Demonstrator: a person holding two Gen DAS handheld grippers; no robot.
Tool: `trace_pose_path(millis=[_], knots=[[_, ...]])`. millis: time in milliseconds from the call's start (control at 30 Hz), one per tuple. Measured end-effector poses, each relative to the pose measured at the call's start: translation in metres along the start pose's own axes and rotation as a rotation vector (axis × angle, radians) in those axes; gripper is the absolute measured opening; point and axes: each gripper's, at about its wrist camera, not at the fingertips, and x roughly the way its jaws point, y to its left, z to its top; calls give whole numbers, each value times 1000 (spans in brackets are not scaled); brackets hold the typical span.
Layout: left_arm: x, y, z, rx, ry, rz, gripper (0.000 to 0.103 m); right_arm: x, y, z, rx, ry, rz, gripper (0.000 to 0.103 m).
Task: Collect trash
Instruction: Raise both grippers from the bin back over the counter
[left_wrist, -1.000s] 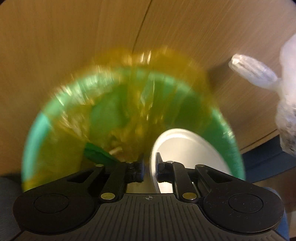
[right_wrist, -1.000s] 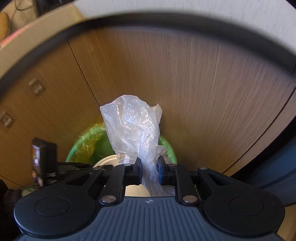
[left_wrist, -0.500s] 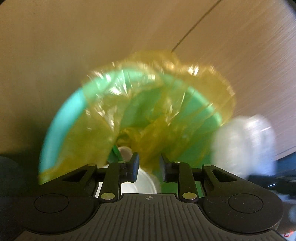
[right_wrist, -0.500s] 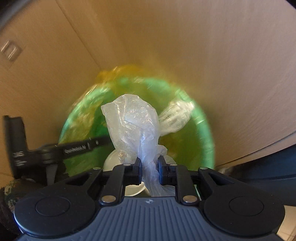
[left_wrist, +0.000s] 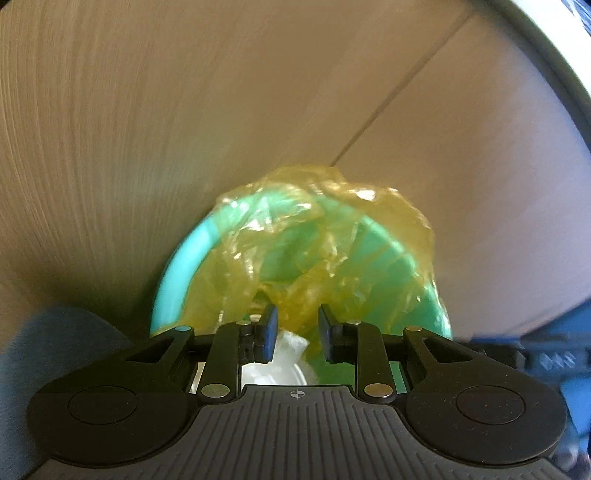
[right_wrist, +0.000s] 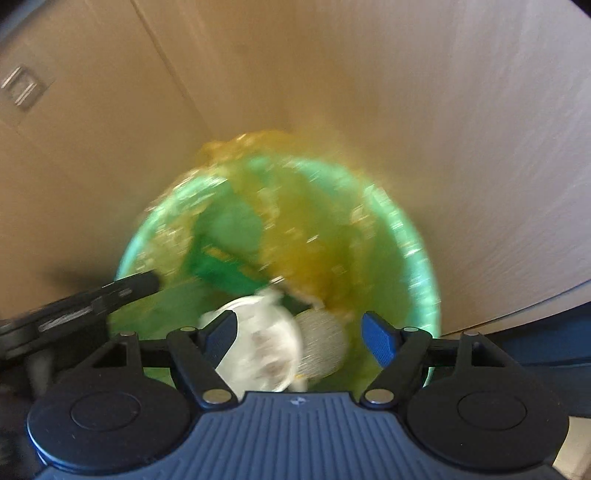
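A green trash bin (left_wrist: 173, 273) lined with a yellow plastic bag (left_wrist: 388, 221) stands below both grippers; it also shows in the right wrist view (right_wrist: 417, 266). My right gripper (right_wrist: 299, 334) is open wide and empty above the bin. The clear plastic bag (right_wrist: 258, 343) lies inside the bin on a white plate, beside a silvery round piece (right_wrist: 321, 343) and a dark green scrap (right_wrist: 221, 273). My left gripper (left_wrist: 297, 332) is open with a narrow gap, empty, at the bin's near rim. White trash (left_wrist: 284, 350) shows below its fingers.
Wooden cabinet panels (left_wrist: 184, 110) rise right behind the bin. A cabinet handle (right_wrist: 20, 86) shows at the upper left. The left gripper's side (right_wrist: 92, 299) reaches in from the left of the right wrist view. Blue floor (left_wrist: 554, 321) lies at the right.
My right gripper has opened and let go of the clear plastic bag, which dropped into the bin. My left gripper has opened a little and pulled back from the bin.
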Motion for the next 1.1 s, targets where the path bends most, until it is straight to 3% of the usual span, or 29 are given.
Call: trace_pose_path(millis=[200,300,433,500,700,767,867,933,1033,1100], knots=[[-69,-64,16,239,-69,43,27,-46,-5,-6,59,-185,-114,79],[-101,-94,25,320,-118,21,27,-75,-9,-10,112,-276,-140,81],[-146,-123,35,386,-180,-4,27,-128,-11,-11,158,-435,-171,95],[-168,-135,44,408,-208,-12,27,-152,-5,-6,151,-489,-208,96],[-255,-145,94,369,-314,-65,27,-216,41,20,-4,-641,-268,100],[-286,-140,115,330,-367,-36,27,-233,58,32,-41,-690,-223,101],[-323,-117,147,270,-406,38,27,-256,83,53,-95,-726,-69,101],[-335,-95,169,221,-405,117,27,-265,101,71,-132,-711,34,101],[-347,-53,192,123,-412,295,27,-266,142,99,-214,-684,147,101],[-358,-24,201,42,-421,340,27,-263,176,115,-300,-664,191,101]])
